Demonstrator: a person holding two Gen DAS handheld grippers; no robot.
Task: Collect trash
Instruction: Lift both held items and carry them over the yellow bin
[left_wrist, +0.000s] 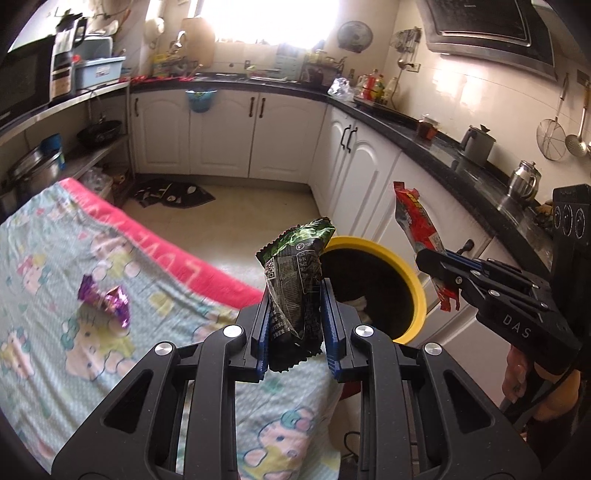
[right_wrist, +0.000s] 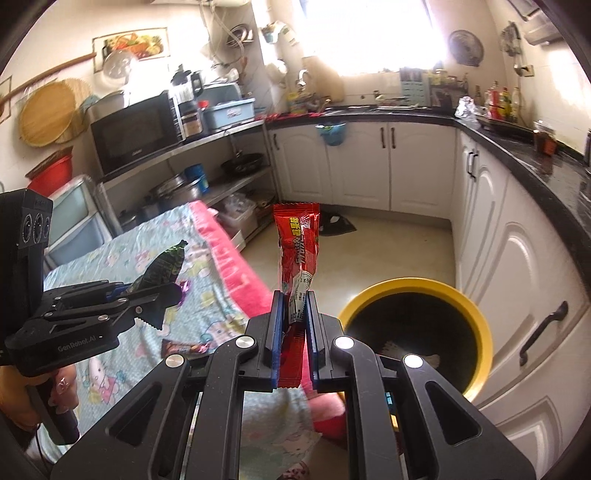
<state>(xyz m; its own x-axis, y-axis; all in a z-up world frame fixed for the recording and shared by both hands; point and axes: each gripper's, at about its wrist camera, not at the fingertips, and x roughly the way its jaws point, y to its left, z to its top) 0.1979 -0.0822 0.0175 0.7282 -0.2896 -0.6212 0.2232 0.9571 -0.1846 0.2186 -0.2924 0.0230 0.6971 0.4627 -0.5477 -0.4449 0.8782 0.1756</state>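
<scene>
Wrappers in both tools, neither yet binned. The left gripper (left_wrist: 295, 314) is clamped on a dark green snack packet (left_wrist: 295, 273), standing upright between its blue pads; the right gripper (right_wrist: 293, 328) is pinched tight on a long red snack wrapper (right_wrist: 297, 254), also upright. The yellow-rimmed bin (right_wrist: 476, 306) stands on the floor to the right of the cloth-covered table (left_wrist: 48, 236), close against the white cabinets (left_wrist: 221, 133), with some pale scraps already at its bottom. Judged progress: both pieces are lifted clear of the cloth and near the bin's mouth, but each looks short of being over it, so the drop is still to come. Left to collect: a purple foil wrapper (left_wrist: 105, 301) on the left part of the cloth, and a small dark brown wrapper (right_wrist: 183, 347) lying nearer the table's near edge. Writing: "DAS" on the side of the right gripper as seen from the left wrist view; "GenRobot.AI" on the left gripper's body (right_wrist: 79, 347). The green packet shows a QR code and fine print, too small to read; the red wrapper carries large Chinese characters, not legible. The cloth's pink border has big letters, partly folded, unreadable as a word.
</scene>
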